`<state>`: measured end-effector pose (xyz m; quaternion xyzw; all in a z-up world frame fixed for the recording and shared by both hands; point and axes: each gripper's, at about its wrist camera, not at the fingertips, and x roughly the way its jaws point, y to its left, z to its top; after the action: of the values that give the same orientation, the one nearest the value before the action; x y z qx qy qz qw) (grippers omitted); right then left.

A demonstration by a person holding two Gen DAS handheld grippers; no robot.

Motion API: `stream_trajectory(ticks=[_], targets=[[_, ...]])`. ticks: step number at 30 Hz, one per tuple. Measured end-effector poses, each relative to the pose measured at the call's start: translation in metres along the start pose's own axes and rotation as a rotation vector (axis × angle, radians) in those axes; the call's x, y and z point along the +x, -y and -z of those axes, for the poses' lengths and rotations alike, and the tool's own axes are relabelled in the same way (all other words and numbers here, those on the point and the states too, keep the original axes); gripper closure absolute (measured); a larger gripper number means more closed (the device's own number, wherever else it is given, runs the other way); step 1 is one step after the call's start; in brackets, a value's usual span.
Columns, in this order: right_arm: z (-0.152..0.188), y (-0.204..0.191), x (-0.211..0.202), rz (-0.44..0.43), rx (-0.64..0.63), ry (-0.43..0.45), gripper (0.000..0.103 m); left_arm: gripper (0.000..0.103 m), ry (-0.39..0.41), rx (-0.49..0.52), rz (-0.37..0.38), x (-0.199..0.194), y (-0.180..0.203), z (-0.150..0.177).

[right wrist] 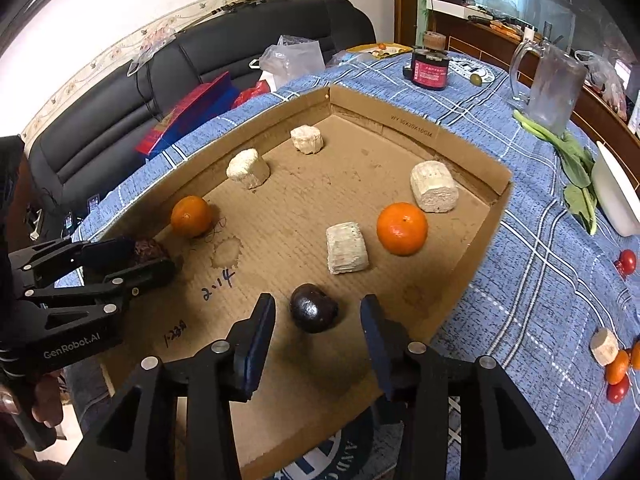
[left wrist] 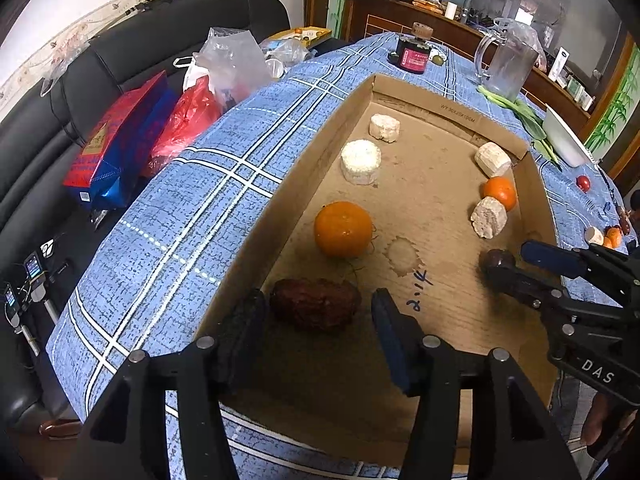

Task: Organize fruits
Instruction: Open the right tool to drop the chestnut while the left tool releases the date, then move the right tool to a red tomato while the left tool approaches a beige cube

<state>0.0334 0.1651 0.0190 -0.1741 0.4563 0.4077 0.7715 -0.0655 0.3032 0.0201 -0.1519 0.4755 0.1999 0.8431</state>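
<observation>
Our left gripper (left wrist: 318,322) stood open around a wrinkled dark red fruit (left wrist: 315,309) lying on the floor of the cardboard tray (left wrist: 404,118), pads clear of it. Our right gripper (right wrist: 318,320) likewise stood open around a dark round fruit (right wrist: 314,307). Beyond them we saw two oranges (right wrist: 402,229) (right wrist: 191,216), then four pale cylindrical blocks (right wrist: 347,248) scattered toward the far wall.

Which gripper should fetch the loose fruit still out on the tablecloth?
Right. The cherry tomatoes and small oranges lie on the cloth past the box's right wall, on the right gripper's side; the left gripper stands at the opposite wall.
</observation>
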Motion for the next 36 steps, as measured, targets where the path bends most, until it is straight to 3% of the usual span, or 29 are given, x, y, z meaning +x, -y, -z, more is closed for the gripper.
stream_trajectory(ticks=[11, 21, 24, 30, 36], targets=[[0.012, 0.002, -0.033, 0.014, 0.003, 0.042, 0.054, 0.044, 0.053, -0.009, -0.014, -0.027, 0.003, 0.006], [0.048, 0.026, -0.074, 0.051, 0.052, 0.070, 0.053, 0.044, 0.083, -0.034, -0.038, -0.046, 0.005, 0.014], [0.065, 0.039, -0.090, 0.068, 0.082, 0.082, 0.045, 0.043, 0.082, -0.028, -0.040, -0.048, 0.014, 0.017], [0.102, 0.078, -0.122, 0.118, 0.165, 0.104, 0.043, 0.041, 0.068, 0.016, -0.015, -0.047, 0.053, 0.019], [0.145, 0.128, -0.149, 0.177, 0.281, 0.109, 0.043, 0.035, 0.083, 0.139, 0.045, -0.055, 0.124, 0.022]])
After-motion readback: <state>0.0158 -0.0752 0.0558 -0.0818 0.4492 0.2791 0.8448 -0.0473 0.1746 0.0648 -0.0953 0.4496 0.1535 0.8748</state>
